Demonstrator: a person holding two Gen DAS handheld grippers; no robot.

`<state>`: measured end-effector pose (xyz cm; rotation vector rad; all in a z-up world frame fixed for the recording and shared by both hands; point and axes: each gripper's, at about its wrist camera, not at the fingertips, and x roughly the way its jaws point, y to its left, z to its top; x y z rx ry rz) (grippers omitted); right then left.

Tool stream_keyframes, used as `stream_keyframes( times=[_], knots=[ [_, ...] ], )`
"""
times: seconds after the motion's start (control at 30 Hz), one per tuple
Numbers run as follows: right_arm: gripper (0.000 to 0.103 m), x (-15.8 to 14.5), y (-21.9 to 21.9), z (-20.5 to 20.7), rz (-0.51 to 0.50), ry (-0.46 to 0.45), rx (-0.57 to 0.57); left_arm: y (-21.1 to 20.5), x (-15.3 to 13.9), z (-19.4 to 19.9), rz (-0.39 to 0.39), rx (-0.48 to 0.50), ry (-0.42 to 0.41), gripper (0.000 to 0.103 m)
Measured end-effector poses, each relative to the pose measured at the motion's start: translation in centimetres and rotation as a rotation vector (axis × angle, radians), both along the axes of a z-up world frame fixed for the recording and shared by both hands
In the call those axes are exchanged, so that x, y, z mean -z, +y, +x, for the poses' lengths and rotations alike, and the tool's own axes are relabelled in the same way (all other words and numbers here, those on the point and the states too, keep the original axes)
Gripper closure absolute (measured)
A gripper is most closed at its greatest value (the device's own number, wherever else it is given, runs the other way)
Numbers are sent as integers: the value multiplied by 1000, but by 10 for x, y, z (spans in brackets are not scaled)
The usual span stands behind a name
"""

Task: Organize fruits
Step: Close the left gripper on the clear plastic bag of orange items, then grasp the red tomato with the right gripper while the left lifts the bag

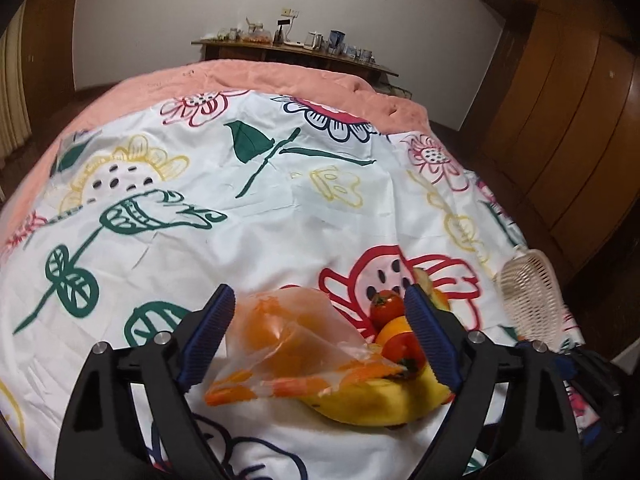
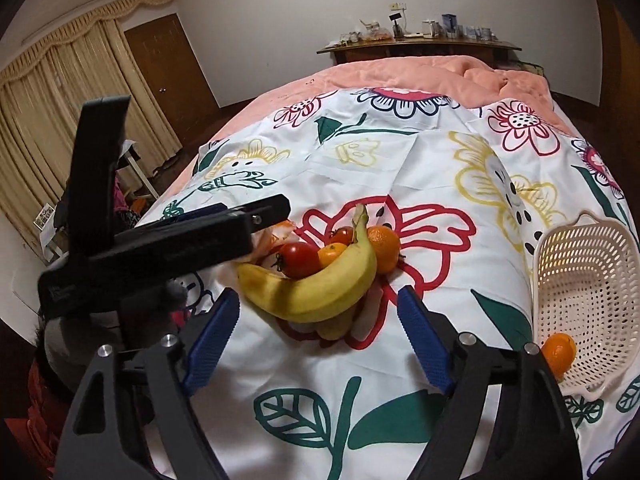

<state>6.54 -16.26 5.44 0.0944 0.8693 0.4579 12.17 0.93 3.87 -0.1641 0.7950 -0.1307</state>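
On the flowered sheet (image 1: 280,208) lies a pile of fruit: a yellow banana (image 2: 320,288), two red tomatoes (image 2: 302,260) (image 2: 342,236) and two oranges (image 2: 384,248) (image 2: 332,254). In the left wrist view my left gripper (image 1: 320,332) stands open around a clear plastic bag (image 1: 288,340) with orange print; its pads do not press the bag. The banana (image 1: 380,396) and a tomato (image 1: 404,348) lie by its right finger. My right gripper (image 2: 318,340) is open just short of the banana, touching nothing. The left gripper (image 2: 260,216) shows as a black tool at the left of the pile.
A white perforated basket (image 2: 580,300) stands at the right of the sheet with one orange (image 2: 560,352) in it; it also shows as the basket (image 1: 528,296) in the left wrist view. A pink blanket (image 2: 420,72) covers the far end of the bed, before a cluttered wooden sideboard (image 2: 420,46).
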Motion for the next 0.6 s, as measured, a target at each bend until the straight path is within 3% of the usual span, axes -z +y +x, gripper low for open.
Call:
stream_keyframes(
  times=[0.2, 0.4, 0.6],
  knots=[
    [22, 3, -5, 3, 11, 16, 19, 3, 12, 7, 53, -12, 19, 20],
    [22, 3, -2, 2, 1, 13, 13, 21, 25, 10, 8, -18, 68, 29],
    [22, 3, 1, 3, -12, 14, 2, 30, 22, 4, -49, -26, 45, 34]
  ],
)
